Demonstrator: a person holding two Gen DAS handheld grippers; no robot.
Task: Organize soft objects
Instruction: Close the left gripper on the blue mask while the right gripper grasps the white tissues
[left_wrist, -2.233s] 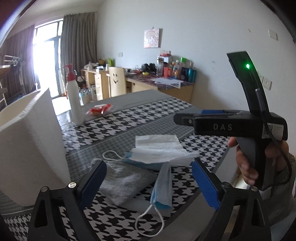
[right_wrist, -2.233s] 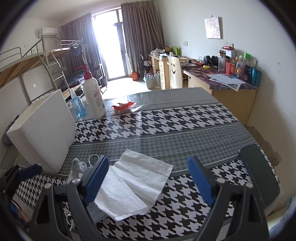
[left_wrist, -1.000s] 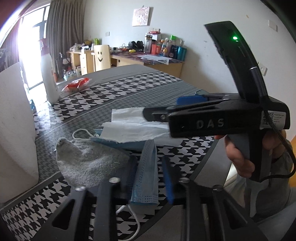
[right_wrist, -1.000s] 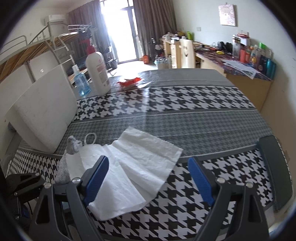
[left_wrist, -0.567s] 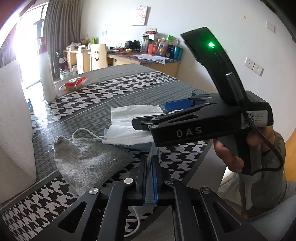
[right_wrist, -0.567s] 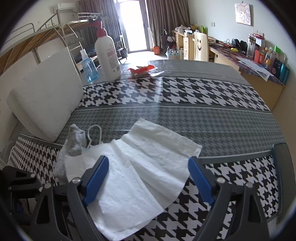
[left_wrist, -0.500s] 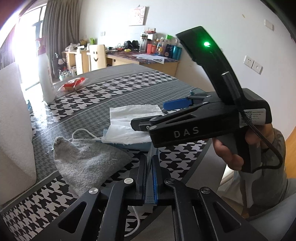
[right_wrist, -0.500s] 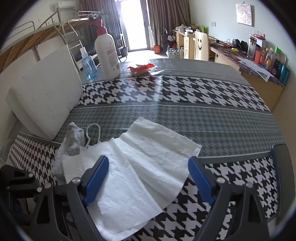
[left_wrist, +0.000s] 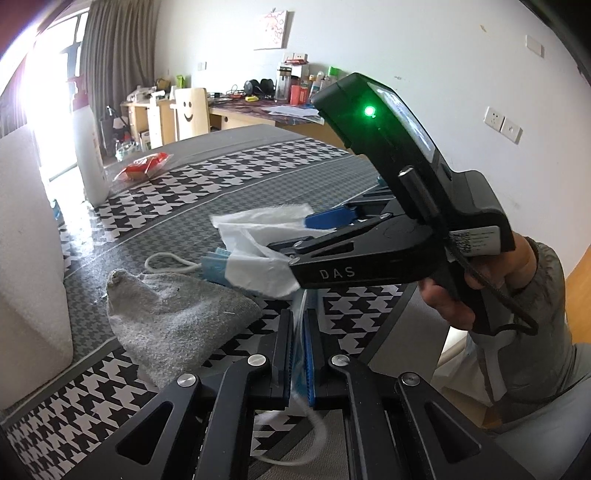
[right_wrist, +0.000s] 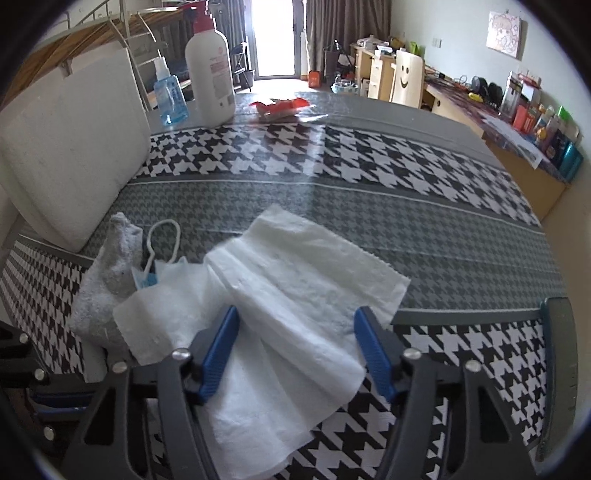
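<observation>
Pinching the blue face mask (left_wrist: 298, 354) is what the left gripper (left_wrist: 298, 363) is doing right now, jaws squeezed nearly together on one end of it, with an ear loop (left_wrist: 295, 456) dangling below near the table edge. The far end of the mask, in the left wrist view, pokes out from under the white paper towel (right_wrist: 295, 295), so the two are stacked. Pulling the mask will probably drag the towel along, since both are feather-light and floppy, with nothing stiff to push against.

The right gripper (right_wrist: 299, 354) hangs low over the towel with its jaws wide, blue pads either side of a crease. Can't really tell from this angle if the pads touch the paper yet. I'd grab the towel at that raised fold, not the flat part, because flat tissue on a slick houndstooth tablecloth (right_wrist: 406, 158) just slides.

The grey sock (left_wrist: 173, 325) lies slumped just left of the pile, touching the mask's other loop (right_wrist: 162, 236). It's soft and a bit thicker, so easy to pinch anywhere. A white foam block (right_wrist: 70, 147) stands behind it.
</observation>
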